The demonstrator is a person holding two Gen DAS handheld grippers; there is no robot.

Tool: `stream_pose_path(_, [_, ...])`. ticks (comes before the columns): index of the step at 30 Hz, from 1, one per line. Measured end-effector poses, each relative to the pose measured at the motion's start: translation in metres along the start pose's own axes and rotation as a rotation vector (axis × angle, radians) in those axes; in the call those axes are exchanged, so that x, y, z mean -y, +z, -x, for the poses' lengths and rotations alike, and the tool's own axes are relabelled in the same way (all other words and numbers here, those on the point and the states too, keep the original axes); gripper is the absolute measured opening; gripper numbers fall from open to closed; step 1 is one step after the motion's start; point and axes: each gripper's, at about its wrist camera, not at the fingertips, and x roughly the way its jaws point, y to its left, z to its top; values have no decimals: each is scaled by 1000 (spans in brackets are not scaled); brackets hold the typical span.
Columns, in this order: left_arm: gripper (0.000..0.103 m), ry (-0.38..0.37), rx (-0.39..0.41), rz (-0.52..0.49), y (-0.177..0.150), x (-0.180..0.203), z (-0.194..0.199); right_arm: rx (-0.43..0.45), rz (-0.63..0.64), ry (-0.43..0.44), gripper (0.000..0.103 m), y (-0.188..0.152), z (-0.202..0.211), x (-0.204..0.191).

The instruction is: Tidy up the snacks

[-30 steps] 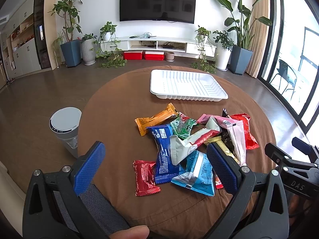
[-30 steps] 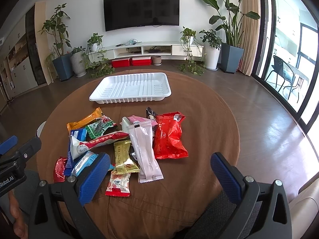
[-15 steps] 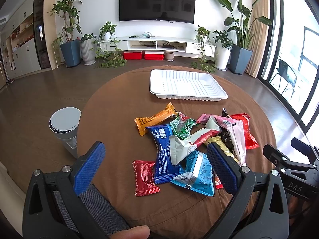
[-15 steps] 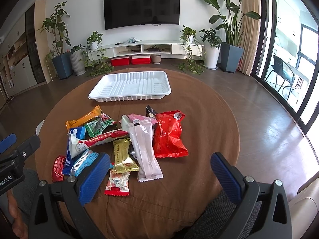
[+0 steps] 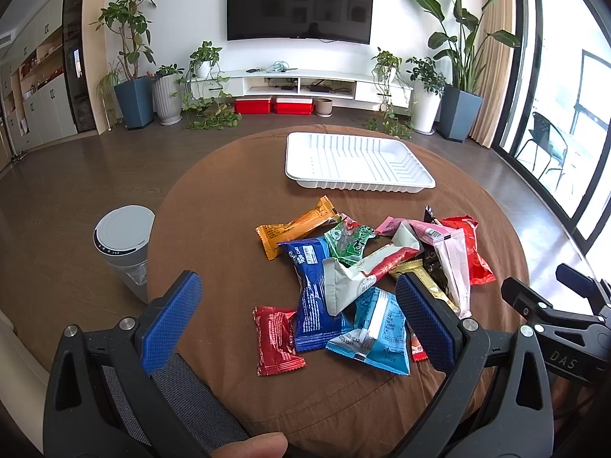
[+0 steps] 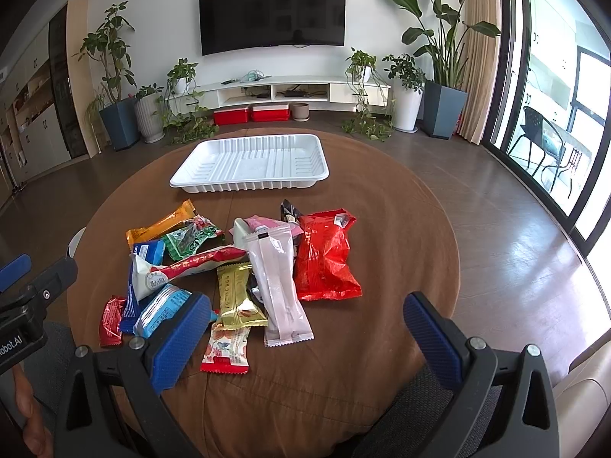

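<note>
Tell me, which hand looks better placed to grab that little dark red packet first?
Probably the left. Its open tongs hang almost over the dark red packet, at the pile's near-left edge. The right tongs, also open, sit above the pink packet and would have to cross the pile.

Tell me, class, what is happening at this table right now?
A person holds a two-finger gripper in each hand above a round table with a brown cloth. The left gripper and the right gripper are both open and hold nothing. A pile of wrapped snacks lies loose on the cloth, among them a large red packet and a blue cake packet. The white ribbed tray behind the pile has nothing in it, so sorting has not begun.
</note>
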Motion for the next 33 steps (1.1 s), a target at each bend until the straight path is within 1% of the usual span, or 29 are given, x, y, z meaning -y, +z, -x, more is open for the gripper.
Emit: stream_pose_path(33, [103,0,0,-1,0,0,0,-9,1,-1,103,-3,-2,-2])
